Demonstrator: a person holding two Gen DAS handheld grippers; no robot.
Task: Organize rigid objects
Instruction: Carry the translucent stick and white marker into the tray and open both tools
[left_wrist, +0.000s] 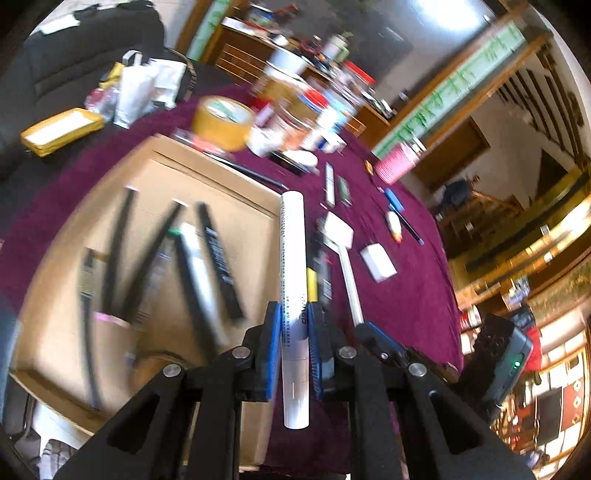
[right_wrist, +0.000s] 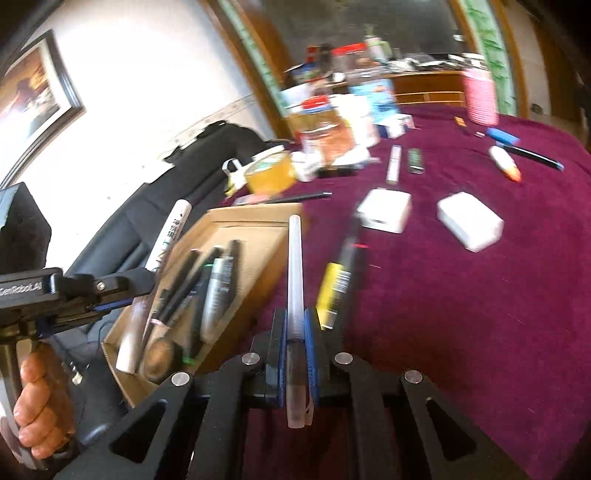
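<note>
Blue pads of my left tool (left_wrist: 294, 350) are pressed onto a white cylindrical tube (left_wrist: 293, 280) with printed text, pinching it near its lower third; the tube points forward, its far end over the right edge of the cardboard box (left_wrist: 221, 177). My right tool (right_wrist: 295, 354) pinches a translucent pen (right_wrist: 295, 273) with a dark inner barrel, its tip reaching toward the box's near corner.

Box contents, left view: several black pens and markers (left_wrist: 218, 258) lying at angles, blurred; one has a green tip.

Right view: my left hand (right_wrist: 37, 391) grips the other tool's handle beside the box, the white tube angled up over the box's left side.

Purple-covered counter (right_wrist: 461, 314) carries a yellow-and-black marker (right_wrist: 338, 280) just right of the box, two white rectangular blocks (right_wrist: 469, 221) further out, a roll of tan tape (right_wrist: 271, 171), and a pink ribbed cup (right_wrist: 480, 96) at the far edge. Clutter behind is too blurred to identify.
</note>
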